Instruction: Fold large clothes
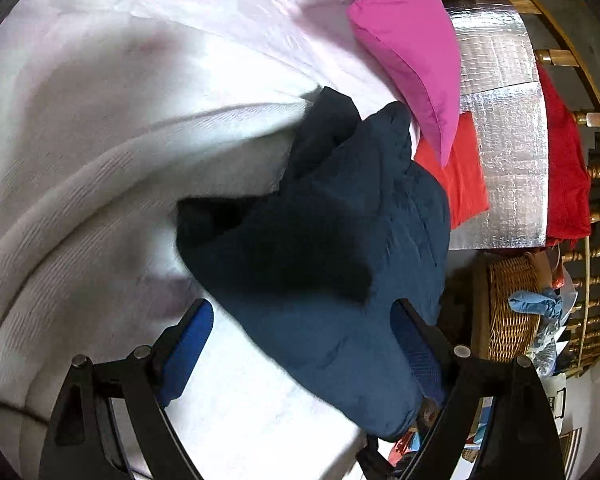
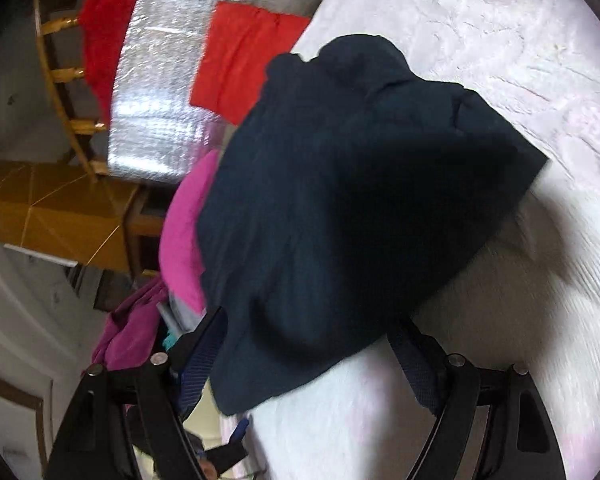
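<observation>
One bunched navy garment [image 1: 332, 248], axis unclear

The dark blue cloth [image 2: 340, 208] covers the tips of the right gripper [image 2: 308, 344], so its grip is hard to tell. The white bedding [image 2: 500, 320] beside it is blurry. By the left gripper [image 1: 302, 342], the basket [image 1: 512, 308] things look too small.

garment [image 1: 324, 240] navy | bedspread [image 1: 100, 120] white | pillow [image 1: 408, 48] magenta | cloth [image 1: 460, 172] red | basket [image 1: 512, 308] tan wicker
</observation>
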`<action>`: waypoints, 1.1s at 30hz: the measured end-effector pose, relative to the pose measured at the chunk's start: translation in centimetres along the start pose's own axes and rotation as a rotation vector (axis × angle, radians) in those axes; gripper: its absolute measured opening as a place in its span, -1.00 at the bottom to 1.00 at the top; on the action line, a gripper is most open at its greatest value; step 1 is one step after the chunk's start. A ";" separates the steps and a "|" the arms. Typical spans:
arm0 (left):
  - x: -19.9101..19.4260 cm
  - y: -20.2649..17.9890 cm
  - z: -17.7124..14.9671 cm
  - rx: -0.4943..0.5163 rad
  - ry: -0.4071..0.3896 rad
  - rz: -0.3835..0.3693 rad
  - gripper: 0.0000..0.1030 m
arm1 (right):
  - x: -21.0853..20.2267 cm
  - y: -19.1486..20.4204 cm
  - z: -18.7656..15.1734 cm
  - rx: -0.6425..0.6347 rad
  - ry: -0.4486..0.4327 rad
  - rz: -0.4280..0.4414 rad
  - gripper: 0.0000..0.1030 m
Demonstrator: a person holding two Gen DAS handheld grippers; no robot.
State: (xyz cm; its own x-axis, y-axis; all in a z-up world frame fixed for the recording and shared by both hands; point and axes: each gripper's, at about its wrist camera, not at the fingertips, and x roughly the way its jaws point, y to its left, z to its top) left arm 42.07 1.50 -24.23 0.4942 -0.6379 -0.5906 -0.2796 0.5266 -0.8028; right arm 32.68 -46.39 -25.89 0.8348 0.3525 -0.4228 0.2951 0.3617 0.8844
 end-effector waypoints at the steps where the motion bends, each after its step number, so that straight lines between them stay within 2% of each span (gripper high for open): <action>1: 0.3 0.0 0.2 -0.005 -0.011 0.001 0.75 | 0.4 0.3 0.3 -0.007 -0.012 -0.003 0.64; 4: 1.0 -0.2 0.8 -0.006 -0.030 -0.016 0.74 | 1.7 0.9 0.9 -0.020 -0.030 -0.035 0.63; 7: 1.5 -0.7 1.1 0.013 -0.066 -0.035 0.69 | 2.6 1.0 1.4 -0.016 -0.067 -0.078 0.38; 9: 1.3 -0.9 0.9 0.033 -0.092 -0.025 0.30 | 2.9 0.9 1.6 -0.011 -0.078 -0.089 0.06; 11: 1.1 -1.1 0.8 0.052 -0.107 -0.019 -0.05 | 2.8 1.2 1.4 -0.025 -0.086 -0.104 -0.07; 14: 0.4 -1.5 0.6 0.085 -0.129 -0.039 -0.41 | 2.3 3.0 0.8 -0.120 -0.102 -0.146 -0.30; 16: -0.2 -2.1 0.5 0.125 -0.142 -0.044 -0.52 | 1.5 4.0 0.4 -0.150 -0.113 -0.153 -0.37; 23: -3.6 -2.0 -0.7 0.206 -0.156 -0.044 -0.60 | -0.8 5.5 -1.7 -0.185 -0.117 -0.152 -0.42; 29: -6.6 -0.8 -3.6 0.218 -0.155 -0.024 -0.61 | -3.9 3.9 -4.5 -0.140 -0.078 -0.129 -0.42; 32: -7.5 -0.2 -5.1 0.261 -0.173 0.027 -0.60 | -4.7 2.8 -5.8 -0.115 -0.041 -0.124 -0.42; 33: -7.2 0.2 -5.2 0.268 -0.160 0.066 -0.59 | -4.5 2.2 -5.9 -0.097 -0.016 -0.128 -0.42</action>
State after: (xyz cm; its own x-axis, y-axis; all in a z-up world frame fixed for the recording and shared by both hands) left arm 34.17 3.27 -20.54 0.6116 -0.5116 -0.6035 -0.0997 0.7069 -0.7003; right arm 26.78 -42.09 -23.20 0.8011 0.2846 -0.5265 0.3536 0.4846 0.8001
